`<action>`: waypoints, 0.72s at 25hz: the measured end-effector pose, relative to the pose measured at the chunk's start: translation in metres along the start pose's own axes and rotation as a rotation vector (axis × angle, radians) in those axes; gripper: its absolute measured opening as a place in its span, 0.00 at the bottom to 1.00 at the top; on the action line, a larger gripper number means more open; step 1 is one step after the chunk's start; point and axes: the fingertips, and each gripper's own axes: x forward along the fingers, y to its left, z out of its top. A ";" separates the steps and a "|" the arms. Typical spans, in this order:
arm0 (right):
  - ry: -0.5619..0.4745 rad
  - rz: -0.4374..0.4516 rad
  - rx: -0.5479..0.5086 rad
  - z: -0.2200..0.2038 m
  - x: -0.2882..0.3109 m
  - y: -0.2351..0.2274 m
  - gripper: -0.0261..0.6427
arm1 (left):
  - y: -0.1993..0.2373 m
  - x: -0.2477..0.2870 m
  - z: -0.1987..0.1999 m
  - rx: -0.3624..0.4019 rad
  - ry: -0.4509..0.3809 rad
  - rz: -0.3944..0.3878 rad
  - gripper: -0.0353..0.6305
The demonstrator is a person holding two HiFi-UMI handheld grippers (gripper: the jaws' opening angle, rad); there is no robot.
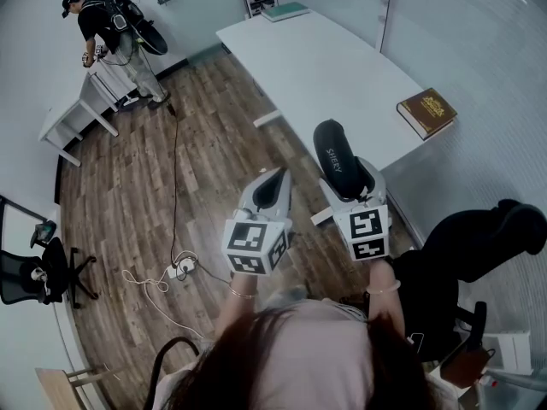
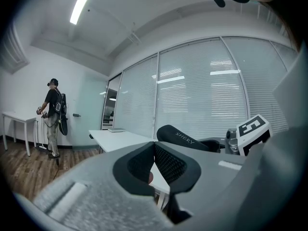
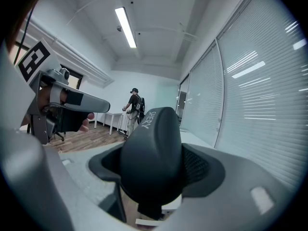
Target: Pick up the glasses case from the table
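A black glasses case [image 1: 335, 157] printed "SHERY" is held up in the air, with my right gripper [image 1: 345, 180] shut on it, just in front of the white table [image 1: 325, 67]. In the right gripper view the case [image 3: 151, 153] fills the space between the dark pads and hides the right gripper's [image 3: 154, 170] fingertips. My left gripper [image 1: 272, 183] hangs beside it over the wooden floor. Its pads meet with nothing between them in the left gripper view, at the left gripper [image 2: 154, 152]. That view also shows the case [image 2: 185, 137] to the right.
A brown book [image 1: 426, 112] lies on the table's near right corner and a green one [image 1: 286, 11] at its far end. A person [image 1: 111, 32] stands by a small white desk [image 1: 81, 109]. A cable and power strip [image 1: 181, 267] lie on the floor. A black chair [image 1: 43, 272] stands left.
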 end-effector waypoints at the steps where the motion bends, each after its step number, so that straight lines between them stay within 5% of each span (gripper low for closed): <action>1: -0.001 0.002 0.000 -0.001 -0.002 -0.001 0.56 | -0.003 0.000 0.000 0.000 0.001 0.002 0.07; 18: -0.005 0.033 -0.015 -0.012 -0.036 -0.013 0.56 | -0.039 -0.009 -0.005 0.000 0.006 0.034 0.07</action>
